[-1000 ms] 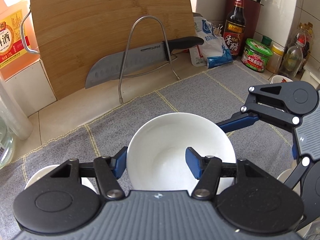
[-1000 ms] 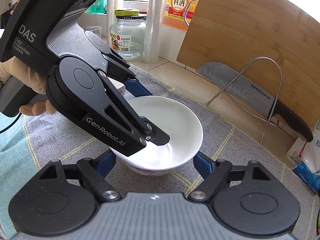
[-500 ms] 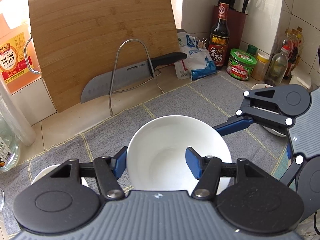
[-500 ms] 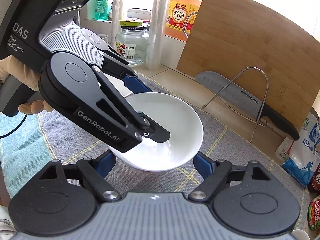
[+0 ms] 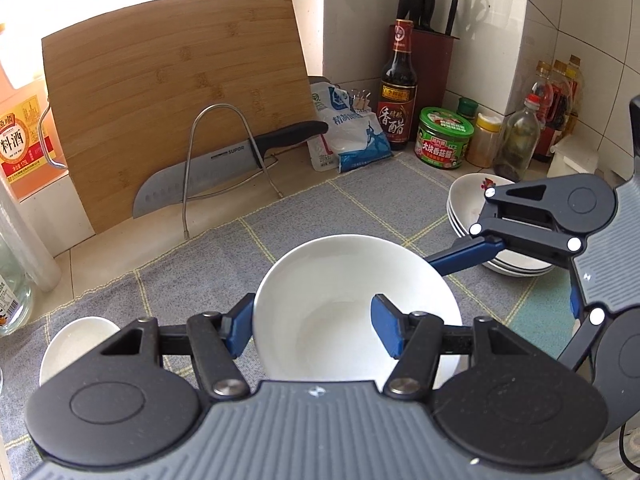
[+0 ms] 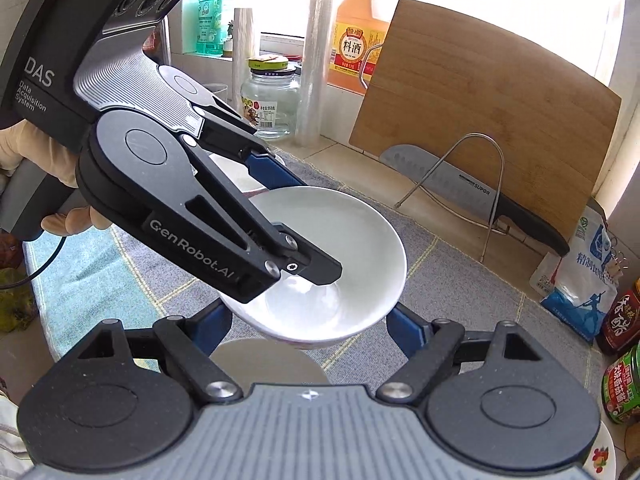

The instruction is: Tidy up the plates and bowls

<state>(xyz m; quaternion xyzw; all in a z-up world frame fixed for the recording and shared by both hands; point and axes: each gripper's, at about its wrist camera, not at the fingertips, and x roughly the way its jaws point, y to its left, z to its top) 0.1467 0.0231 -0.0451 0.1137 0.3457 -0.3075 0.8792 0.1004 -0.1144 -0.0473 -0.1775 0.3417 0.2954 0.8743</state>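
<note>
Left gripper (image 5: 313, 332) clamps the white bowl (image 5: 352, 304) by its rim, lifted off the grey mat (image 5: 360, 208). Right gripper (image 6: 308, 330) is spread wide w/ nothing in it, just below the bowl. Stack of bowls (image 5: 472, 208) at 2 o'clock, small bowl (image 5: 76, 344) at 9.

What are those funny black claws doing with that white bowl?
A person is tidying the dishes with two hand-held grippers. The left gripper has its fingers pinched on the rim of the white bowl and holds it up above the grey mat. The right gripper waits just below, fingers wide open. A stack of bowls sits off to the right, probably where this one goes.
</note>
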